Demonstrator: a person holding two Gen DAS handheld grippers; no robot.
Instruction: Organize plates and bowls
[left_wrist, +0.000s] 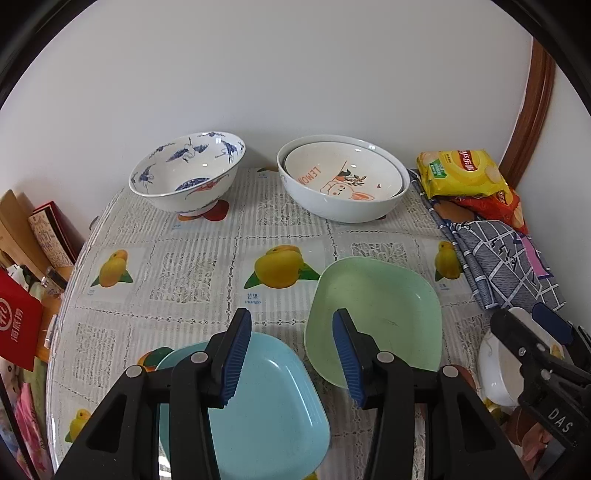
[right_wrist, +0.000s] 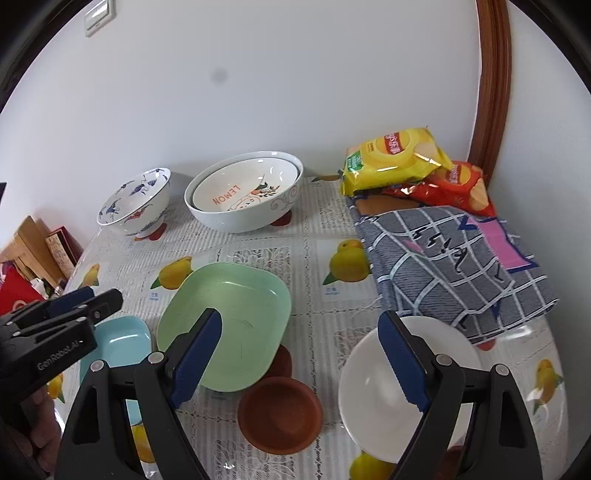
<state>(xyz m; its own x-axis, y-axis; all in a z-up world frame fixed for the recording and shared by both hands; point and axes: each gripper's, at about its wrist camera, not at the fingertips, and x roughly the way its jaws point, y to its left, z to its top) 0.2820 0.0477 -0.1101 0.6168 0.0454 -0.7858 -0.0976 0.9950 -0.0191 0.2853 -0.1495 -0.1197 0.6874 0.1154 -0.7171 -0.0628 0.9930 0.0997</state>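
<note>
Plates and bowls sit spread over counter (left_wrist: 207, 266), nothing stacked by me yet. I judge approach step. Left hand-held gripper (left_wrist: 291, 354) part open, empty, above blue plate (left_wrist: 266, 413), green plate (left_wrist: 376, 314) just beside. Right hand-held gripper (right_wrist: 299, 365) wide open, empty, over white bowl (right_wrist: 373, 391) and brown bowl (right_wrist: 280, 417). Next: I lower one, straddle rim, close. Nested bowls (left_wrist: 343, 181) and crane bowl (left_wrist: 184, 173) sit at back.

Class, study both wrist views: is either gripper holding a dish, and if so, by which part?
Neither holds anything. The left gripper is open above the blue plate; the right gripper is open over the table.
</note>
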